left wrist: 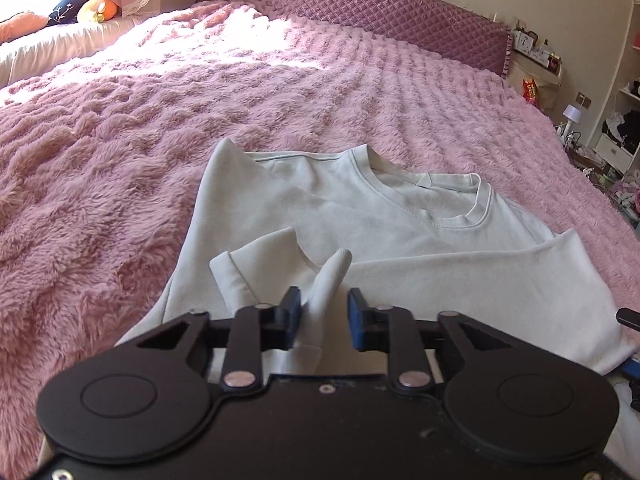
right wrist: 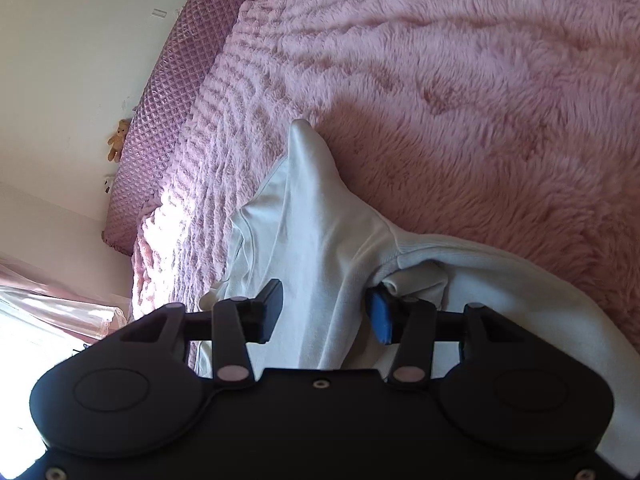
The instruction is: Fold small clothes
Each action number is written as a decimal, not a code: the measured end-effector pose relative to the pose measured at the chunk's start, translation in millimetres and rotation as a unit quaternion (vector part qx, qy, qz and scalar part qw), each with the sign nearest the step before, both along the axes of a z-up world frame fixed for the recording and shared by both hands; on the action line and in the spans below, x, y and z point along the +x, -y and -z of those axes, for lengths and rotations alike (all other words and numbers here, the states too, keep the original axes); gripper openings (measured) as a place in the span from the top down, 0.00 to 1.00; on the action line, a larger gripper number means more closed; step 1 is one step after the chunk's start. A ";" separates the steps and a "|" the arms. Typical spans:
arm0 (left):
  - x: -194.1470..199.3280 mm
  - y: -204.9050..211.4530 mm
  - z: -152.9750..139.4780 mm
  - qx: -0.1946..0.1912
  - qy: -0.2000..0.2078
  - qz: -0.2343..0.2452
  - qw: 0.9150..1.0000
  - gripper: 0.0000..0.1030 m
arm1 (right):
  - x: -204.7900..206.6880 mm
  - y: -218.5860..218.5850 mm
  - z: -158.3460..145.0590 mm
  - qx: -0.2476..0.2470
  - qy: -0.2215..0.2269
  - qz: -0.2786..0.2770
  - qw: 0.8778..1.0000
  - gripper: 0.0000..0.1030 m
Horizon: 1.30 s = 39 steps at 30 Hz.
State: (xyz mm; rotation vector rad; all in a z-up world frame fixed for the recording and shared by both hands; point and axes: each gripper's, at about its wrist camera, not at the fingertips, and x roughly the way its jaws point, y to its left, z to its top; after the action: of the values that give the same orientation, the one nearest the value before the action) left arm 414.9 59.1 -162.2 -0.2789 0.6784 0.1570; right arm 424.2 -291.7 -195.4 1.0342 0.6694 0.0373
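A pale white sweatshirt (left wrist: 360, 216) lies front up on the fluffy pink blanket (left wrist: 140, 128), its neck opening (left wrist: 432, 184) toward the headboard. One sleeve cuff (left wrist: 248, 268) is folded in over the chest. My left gripper (left wrist: 324, 312) sits at the shirt's near edge, shut on an upright ridge of its cloth that sticks up between the pads. In the right wrist view my right gripper (right wrist: 324, 312) is closed on a wide bunched band of the sweatshirt (right wrist: 320, 220), which fills the gap between the pads. A peak of cloth (right wrist: 304, 132) rises beyond it.
A quilted purple headboard (left wrist: 360, 4) backs the bed. Cushions and a soft toy (left wrist: 98, 10) lie far left. Shelves and clutter (left wrist: 620, 132) stand beyond the bed's right edge. A teddy bear (right wrist: 116, 140) sits by the headboard (right wrist: 160, 120).
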 end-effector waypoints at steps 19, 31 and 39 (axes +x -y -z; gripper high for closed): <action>-89.8 -62.1 34.6 -0.203 0.086 -0.083 0.972 0.93 | -34.0 65.2 38.8 0.094 -0.009 0.082 0.992 0.91; -68.2 -101.0 31.1 -0.208 0.048 -0.071 0.974 0.66 | 59.8 60.5 -35.3 -0.193 0.069 -0.048 0.978 0.52; -31.4 -89.1 34.0 -0.222 0.019 -0.042 0.974 0.82 | 141.5 52.5 0.1 -0.174 0.015 -0.083 0.981 0.52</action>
State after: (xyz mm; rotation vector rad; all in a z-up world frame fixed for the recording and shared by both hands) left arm 383.5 148.2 -196.2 -0.7384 0.6600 0.0783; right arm 565.7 -344.2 -195.5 0.6386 0.7044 0.0767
